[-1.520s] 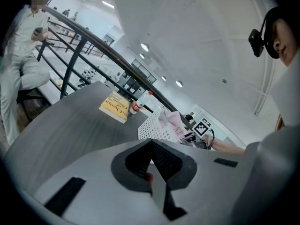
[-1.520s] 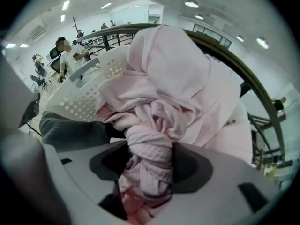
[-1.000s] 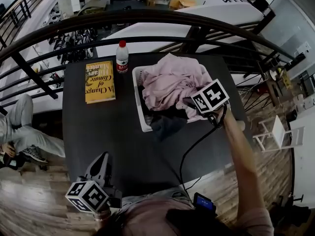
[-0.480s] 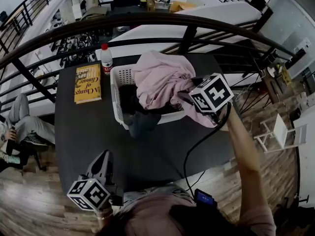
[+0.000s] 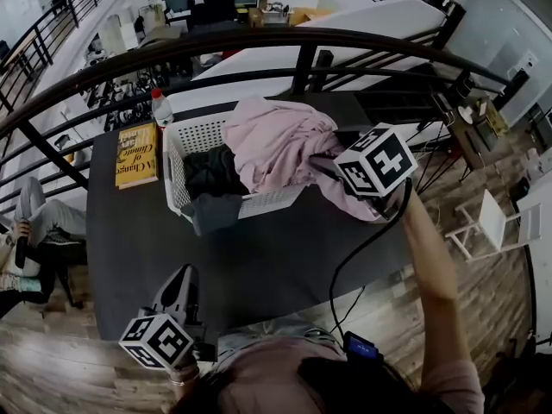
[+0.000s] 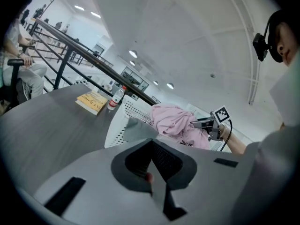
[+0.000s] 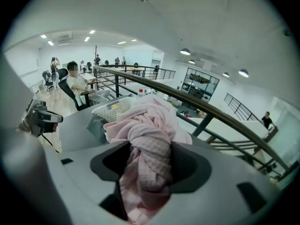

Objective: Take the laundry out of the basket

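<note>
With the right gripper point(image 5: 330, 171) clamped on the pink garment point(image 5: 276, 141) heaped over the basket point(image 5: 177, 175) by the tabletop's point(image 5: 259, 257) far edge, and the left gripper point(image 5: 179, 279) closed, empty, lifting could drag the unheld basket along.

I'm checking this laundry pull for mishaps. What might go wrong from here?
1. The right gripper is shut on a bunched fold of the pink garment, most of which lies across the basket. A hard pull may drag the light basket into the bottle beside it.
2. The grey garment draped over the near rim might snag and slide onto the table.
</note>
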